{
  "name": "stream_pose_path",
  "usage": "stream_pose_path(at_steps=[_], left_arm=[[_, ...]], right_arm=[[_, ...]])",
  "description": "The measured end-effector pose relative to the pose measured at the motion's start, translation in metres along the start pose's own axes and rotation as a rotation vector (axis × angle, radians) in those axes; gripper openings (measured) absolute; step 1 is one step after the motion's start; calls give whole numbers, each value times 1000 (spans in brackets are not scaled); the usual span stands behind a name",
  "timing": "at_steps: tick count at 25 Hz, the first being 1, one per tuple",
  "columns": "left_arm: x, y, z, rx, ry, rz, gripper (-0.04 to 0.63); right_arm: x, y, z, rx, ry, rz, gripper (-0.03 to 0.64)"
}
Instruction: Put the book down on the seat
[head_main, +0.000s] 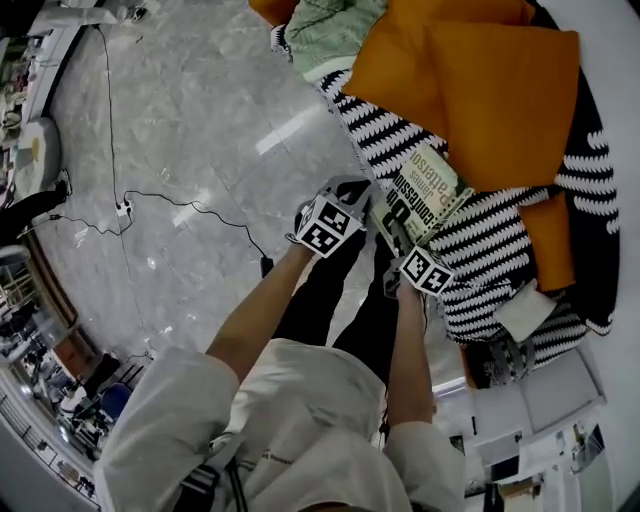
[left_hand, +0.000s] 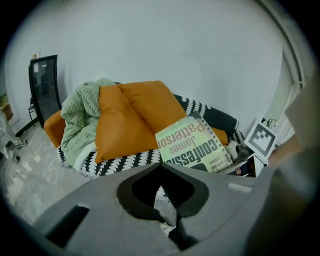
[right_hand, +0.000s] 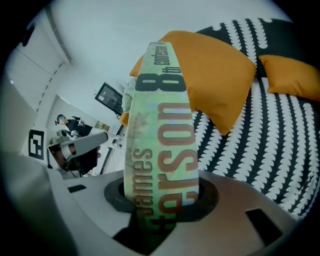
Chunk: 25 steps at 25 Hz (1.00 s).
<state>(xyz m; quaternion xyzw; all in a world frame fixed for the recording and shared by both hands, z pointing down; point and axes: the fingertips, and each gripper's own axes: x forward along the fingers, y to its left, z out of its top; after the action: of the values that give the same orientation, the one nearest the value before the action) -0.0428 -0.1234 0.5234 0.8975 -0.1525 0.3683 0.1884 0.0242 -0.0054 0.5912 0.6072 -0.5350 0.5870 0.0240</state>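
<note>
The right tool (right_hand: 160, 220) pinches the book (right_hand: 160, 145), spine facing its camera. The book hangs over the striped sofa seat (head_main: 385, 135), just beside the orange cushions (head_main: 500, 90); contact with the seat cannot be told. The left tool (left_hand: 170, 222) is pressed together, empty, beside the book's left edge.
</note>
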Motion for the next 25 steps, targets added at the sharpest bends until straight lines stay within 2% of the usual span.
stream_pose_path(at_steps=[6, 10, 18, 25], left_arm=[[42, 21, -43, 1, 58, -18, 8], [74, 30, -62, 6, 98, -42, 8], [121, 31, -73, 51, 122, -92, 8], [158, 47, -89, 83, 154, -117, 8]], right_arm=[[43, -29, -15, 201, 15, 61, 156], [72, -42, -16, 254, 20, 92, 156], [107, -42, -18, 373, 18, 258, 156], [150, -39, -25, 414, 62, 380, 156]])
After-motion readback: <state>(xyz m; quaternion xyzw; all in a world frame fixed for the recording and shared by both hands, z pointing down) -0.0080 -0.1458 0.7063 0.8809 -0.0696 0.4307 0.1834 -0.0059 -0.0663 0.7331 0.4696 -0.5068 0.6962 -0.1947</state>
